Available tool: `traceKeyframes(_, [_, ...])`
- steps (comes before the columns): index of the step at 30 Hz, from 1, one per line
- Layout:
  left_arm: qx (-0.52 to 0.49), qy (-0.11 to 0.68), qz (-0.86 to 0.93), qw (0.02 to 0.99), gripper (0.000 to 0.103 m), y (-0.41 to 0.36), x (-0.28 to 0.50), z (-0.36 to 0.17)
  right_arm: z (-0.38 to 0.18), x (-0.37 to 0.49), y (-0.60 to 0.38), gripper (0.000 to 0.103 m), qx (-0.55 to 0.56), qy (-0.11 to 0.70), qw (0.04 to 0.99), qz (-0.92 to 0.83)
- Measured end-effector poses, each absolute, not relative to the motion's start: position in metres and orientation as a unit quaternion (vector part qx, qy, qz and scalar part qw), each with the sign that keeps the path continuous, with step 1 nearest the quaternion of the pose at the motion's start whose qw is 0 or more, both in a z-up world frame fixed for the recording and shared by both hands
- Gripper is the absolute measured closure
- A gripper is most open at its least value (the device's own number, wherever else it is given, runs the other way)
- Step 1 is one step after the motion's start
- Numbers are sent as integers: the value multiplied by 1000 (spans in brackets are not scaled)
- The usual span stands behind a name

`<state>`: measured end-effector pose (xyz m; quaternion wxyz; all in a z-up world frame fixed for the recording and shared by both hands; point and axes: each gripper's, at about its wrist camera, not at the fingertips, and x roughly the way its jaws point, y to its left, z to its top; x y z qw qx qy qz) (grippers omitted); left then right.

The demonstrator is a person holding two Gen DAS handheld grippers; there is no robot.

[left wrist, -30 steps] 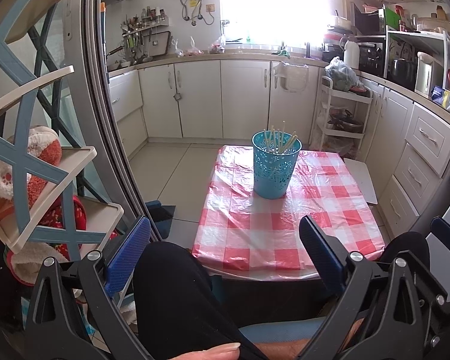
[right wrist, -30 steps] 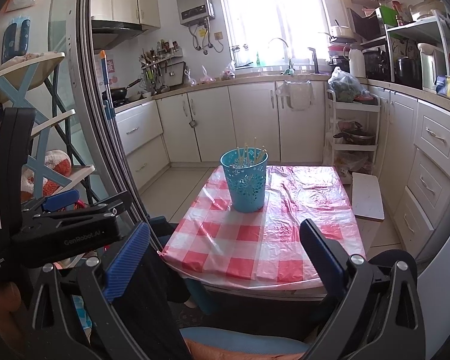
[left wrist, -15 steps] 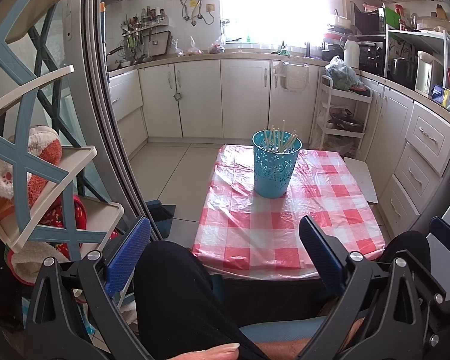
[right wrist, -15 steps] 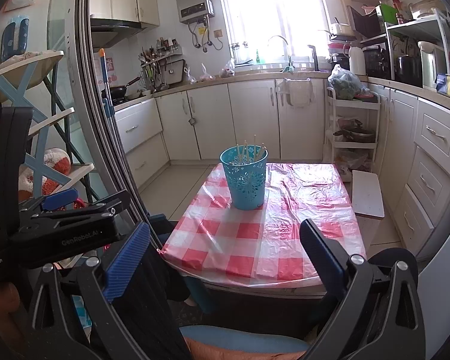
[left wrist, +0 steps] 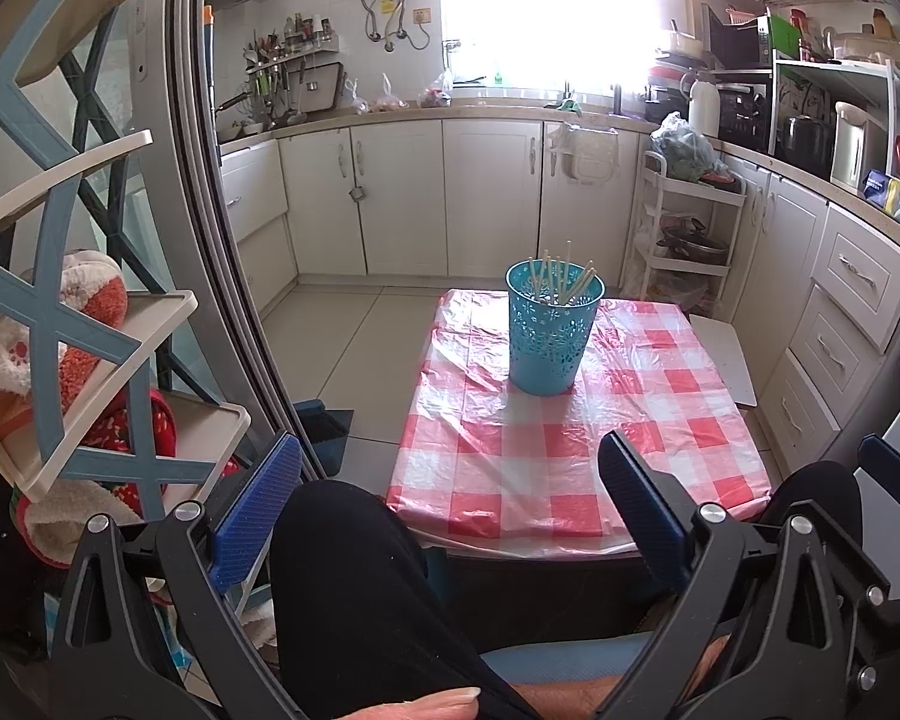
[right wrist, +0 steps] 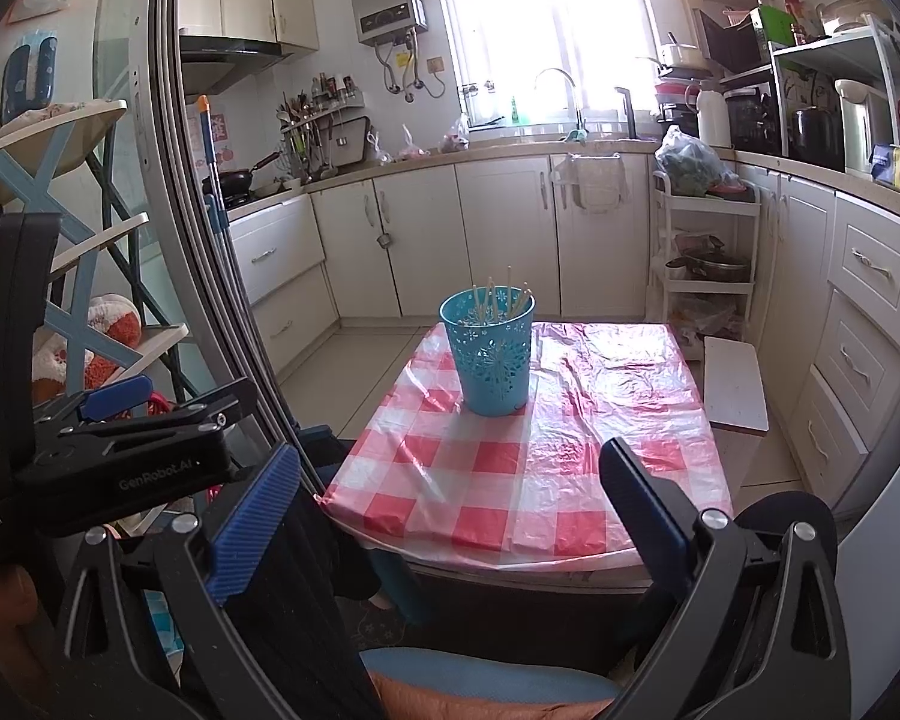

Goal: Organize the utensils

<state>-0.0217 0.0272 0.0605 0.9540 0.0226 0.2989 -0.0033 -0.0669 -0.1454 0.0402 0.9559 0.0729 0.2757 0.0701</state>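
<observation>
A turquoise perforated basket (left wrist: 549,333) (right wrist: 491,353) stands upright on the far half of a low table covered in red-and-white checked plastic (left wrist: 576,450) (right wrist: 534,468). Several pale chopsticks (left wrist: 555,279) (right wrist: 498,300) stick up out of it. My left gripper (left wrist: 450,510) is open and holds nothing, held low over a person's black-clad knee (left wrist: 354,588), well short of the table. My right gripper (right wrist: 450,510) is open too and holds nothing, near the table's front edge. The left gripper's body (right wrist: 126,450) shows at the left of the right wrist view.
A shelf rack with plush toys (left wrist: 66,324) stands at the left behind a sliding door frame (left wrist: 222,276). White kitchen cabinets (left wrist: 486,198) line the back and right. A white trolley (left wrist: 687,240) and a white board (right wrist: 735,384) sit to the right of the table.
Both views hold almost steady. The right wrist view has drifted slightly, so the basket sits a touch lower in it.
</observation>
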Motion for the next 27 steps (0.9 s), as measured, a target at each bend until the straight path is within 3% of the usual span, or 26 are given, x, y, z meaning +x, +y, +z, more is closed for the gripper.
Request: traceKeyframes(27, [21,297,1,955,8,28,-27,60,34,-70,-145,7,75,282,954,69])
